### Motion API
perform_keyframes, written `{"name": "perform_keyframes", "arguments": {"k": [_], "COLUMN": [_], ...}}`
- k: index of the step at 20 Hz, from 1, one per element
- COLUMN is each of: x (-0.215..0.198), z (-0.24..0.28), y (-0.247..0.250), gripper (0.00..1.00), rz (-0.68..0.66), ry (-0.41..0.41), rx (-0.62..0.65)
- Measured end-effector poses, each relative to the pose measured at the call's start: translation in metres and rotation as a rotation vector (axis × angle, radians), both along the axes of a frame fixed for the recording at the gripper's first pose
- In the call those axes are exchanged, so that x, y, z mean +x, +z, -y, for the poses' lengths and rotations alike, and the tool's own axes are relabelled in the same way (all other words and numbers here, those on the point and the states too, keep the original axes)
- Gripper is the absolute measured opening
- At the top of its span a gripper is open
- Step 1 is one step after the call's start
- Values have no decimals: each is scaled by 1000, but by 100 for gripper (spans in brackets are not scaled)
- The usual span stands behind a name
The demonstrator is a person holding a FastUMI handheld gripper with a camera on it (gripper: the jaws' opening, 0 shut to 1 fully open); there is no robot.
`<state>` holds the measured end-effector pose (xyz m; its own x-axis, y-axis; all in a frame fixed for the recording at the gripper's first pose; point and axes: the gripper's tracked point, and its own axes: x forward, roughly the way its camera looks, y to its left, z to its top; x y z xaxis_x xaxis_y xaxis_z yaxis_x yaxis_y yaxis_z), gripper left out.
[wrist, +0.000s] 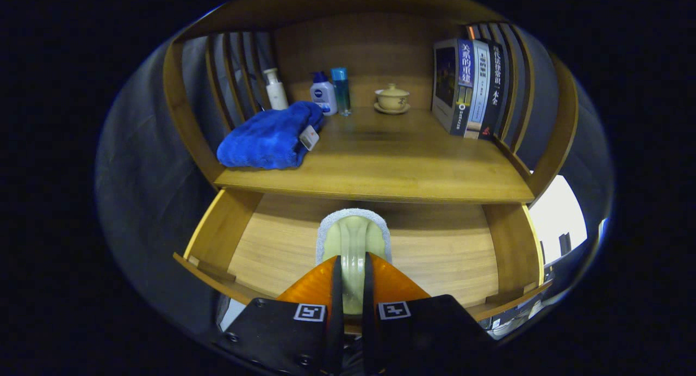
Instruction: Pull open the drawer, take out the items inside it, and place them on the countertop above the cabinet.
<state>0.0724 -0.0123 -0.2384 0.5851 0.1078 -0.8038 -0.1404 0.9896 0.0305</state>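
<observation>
Gripper (pixel 352 281) narrow, both fingers pressed on handle of a pale green brush (pixel 353 240) w/ white bristly rim at its head. Brush sits over the open drawer (pixel 283 245), head pointing toward cabinet, just below the front edge of the countertop (pixel 380 158); can't tell if it touches the drawer floor or is lifted off it. Drawer pulled out, wood floor bare around the brush.

Relative to the countertop: blue towel (pixel 269 136) heaped on its left front, small white tag at the towel's right end. Behind towel, near back wall, a white bottle (pixel 275 88). Just right of that, a white-and-blue bottle (pixel 323 94) touching or nearly touching a slim blue bottle (pixel 341 91). Mid-back: lidded cup on saucer (pixel 392 98). Right side: books (pixel 472 87) standing upright, spines out, against the slatted side wall (pixel 516 76). Centre and front of countertop bare wood.
</observation>
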Motion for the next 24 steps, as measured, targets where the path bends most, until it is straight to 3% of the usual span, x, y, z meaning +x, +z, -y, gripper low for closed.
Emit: {"name": "perform_keyframes", "arguments": {"k": [6, 12, 17, 24], "x": [19, 95, 151, 183], "z": [-16, -28, -17, 5], "y": [52, 89, 63, 9], "gripper": [22, 22, 22, 22], "rz": [132, 241, 176, 44], "ry": [11, -4, -55, -160], "rx": [40, 33, 7, -16]}}
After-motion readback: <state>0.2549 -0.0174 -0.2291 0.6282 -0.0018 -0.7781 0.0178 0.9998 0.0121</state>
